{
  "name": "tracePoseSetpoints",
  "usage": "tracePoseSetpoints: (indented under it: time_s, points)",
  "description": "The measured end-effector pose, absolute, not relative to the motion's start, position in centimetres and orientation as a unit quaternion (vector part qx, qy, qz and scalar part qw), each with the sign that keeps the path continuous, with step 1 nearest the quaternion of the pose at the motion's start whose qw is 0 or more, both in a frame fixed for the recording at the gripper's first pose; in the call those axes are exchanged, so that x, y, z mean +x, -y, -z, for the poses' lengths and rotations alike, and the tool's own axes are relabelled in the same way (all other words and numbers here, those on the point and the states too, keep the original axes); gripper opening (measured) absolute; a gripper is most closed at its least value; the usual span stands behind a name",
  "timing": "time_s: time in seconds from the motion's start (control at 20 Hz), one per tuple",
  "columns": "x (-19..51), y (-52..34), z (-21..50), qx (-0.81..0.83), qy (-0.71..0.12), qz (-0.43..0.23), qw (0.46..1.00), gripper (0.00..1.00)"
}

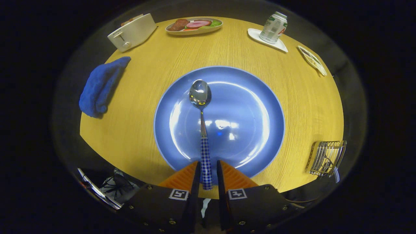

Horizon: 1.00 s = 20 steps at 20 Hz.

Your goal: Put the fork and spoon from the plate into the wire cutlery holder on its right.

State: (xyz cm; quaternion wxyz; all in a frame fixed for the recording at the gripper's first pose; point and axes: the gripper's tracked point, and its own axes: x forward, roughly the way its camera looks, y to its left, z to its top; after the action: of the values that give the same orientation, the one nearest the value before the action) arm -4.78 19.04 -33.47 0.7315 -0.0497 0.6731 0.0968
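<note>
Polished, mirror-bright metal on the spoon bowl, with a checked pattern along its handle. Glossy glazed finish on the blue plate; matt wood grain across the bench. Soft nubbly cloth, bare metal wire holder

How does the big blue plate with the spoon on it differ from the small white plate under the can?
The round blue plate lies just ahead of the gripper; the white plate sits far beyond it at the table's edge. The blue plate looks much larger. It carries a metal spoon with a checked handle, the handle between the jaws; the white plate carries an upright can. Both rest on the wooden table.
</note>
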Motion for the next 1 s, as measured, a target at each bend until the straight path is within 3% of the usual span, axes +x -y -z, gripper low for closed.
tracePoseSetpoints:
  time_s: [0.1,0.15,0.6,1.0]
  points:
    - [-4.7,-19.1,33.8,-0.041,-0.672,-0.094,0.733,0.30]
    - [-4.2,-19.3,33.7,-0.043,-0.679,-0.099,0.726,0.06]
    - [-4.5,-16.7,29.6,-0.086,-0.683,-0.130,0.714,0.07]
    - [-9.5,-9.9,24.5,-0.064,-0.697,-0.114,0.705,0.07]
